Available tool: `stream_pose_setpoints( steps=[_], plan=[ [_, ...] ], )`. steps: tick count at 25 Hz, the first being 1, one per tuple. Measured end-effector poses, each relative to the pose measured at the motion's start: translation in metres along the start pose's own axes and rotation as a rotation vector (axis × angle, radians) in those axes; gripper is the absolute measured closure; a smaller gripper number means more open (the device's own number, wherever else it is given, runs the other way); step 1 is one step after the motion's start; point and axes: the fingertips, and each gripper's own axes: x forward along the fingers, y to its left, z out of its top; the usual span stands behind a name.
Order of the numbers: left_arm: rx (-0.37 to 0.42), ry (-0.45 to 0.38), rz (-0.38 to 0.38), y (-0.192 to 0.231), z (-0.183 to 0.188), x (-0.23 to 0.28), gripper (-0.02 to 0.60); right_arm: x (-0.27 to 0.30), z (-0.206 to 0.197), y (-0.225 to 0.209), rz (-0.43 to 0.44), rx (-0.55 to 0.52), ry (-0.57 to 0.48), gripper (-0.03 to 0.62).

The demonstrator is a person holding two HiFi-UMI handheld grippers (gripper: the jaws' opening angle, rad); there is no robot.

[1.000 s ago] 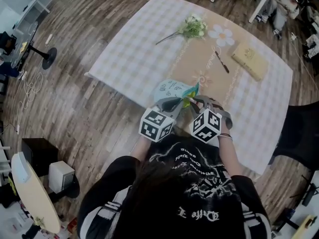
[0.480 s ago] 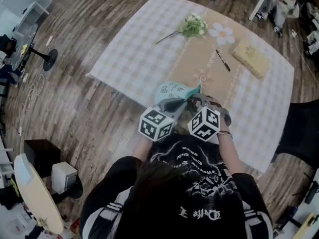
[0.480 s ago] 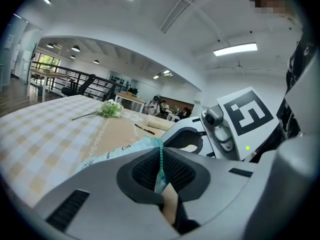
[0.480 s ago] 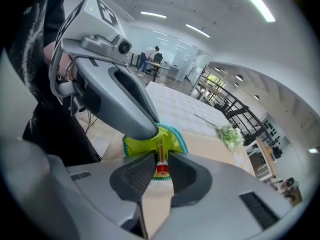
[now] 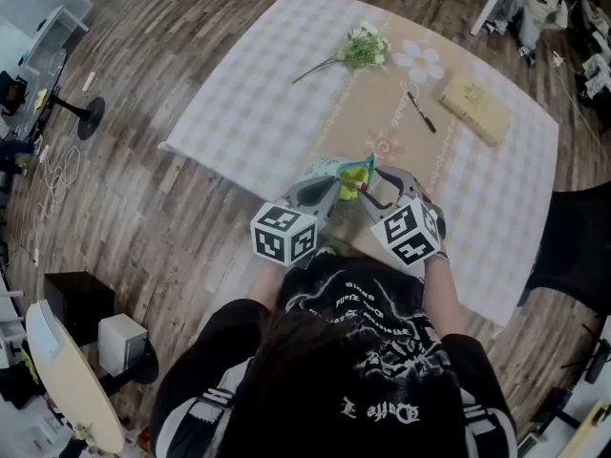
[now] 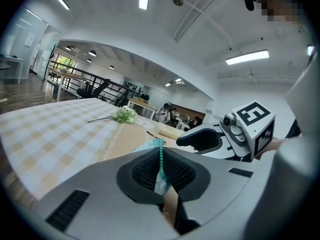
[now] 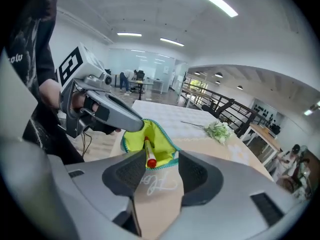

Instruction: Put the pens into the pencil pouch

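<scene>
Pinched shut in the jaws of the left gripper [image 6: 161, 171]: the zip edge of the soft teal fabric pencil pouch with a yellow-green lining [image 7: 161, 134], held up near the near edge of the checked-cloth table [image 5: 258, 93]. Standing wide apart, having just been opening, with nothing pressed between them: the jaws of the right gripper [image 7: 155, 176]. Just past those jaws, lying in the pouch mouth with its red end poking out: a slim pale pen with a red cap [image 7: 148, 153].

Hold the left pinch firm and tilt the mouth upward, so as not to let the pen slide back out. Draw the right gripper straight back, clear of the red end, without brushing the lining. Judging by the exposed end, only partly in; probably worth a gentle push on the red cap with the jaws brought together, to seat it deeper.

Then reach for the thin black pen [image 5: 421, 112], lying well away across the table, near the tan notebook [image 5: 474, 108]. Grip it near its middle to stop it pivoting. Beware the soft mouth: held at one edge only, likely to sag and fold closed before the next pen arrives.
</scene>
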Motion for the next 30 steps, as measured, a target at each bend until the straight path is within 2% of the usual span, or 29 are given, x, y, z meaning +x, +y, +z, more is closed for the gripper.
stream_pose_setpoints(
  steps=[7, 14, 20, 30],
  plan=[
    [0.002, -0.033, 0.089, 0.020, 0.027, -0.002, 0.549, -0.019, -0.023, -0.062, -0.124, 0.162, -0.038, 0.384],
    [-0.008, -0.076, 0.181, 0.037, 0.052, 0.001, 0.549, -0.019, -0.043, -0.143, -0.219, 0.252, -0.064, 0.387],
    [-0.025, -0.079, 0.241, 0.048, 0.062, 0.009, 0.549, 0.002, -0.064, -0.199, -0.249, 0.322, -0.065, 0.388],
    [-0.035, -0.100, 0.311, 0.062, 0.083, 0.028, 0.549, 0.057, -0.113, -0.256, -0.222, 0.390, 0.006, 0.390]
  ],
)
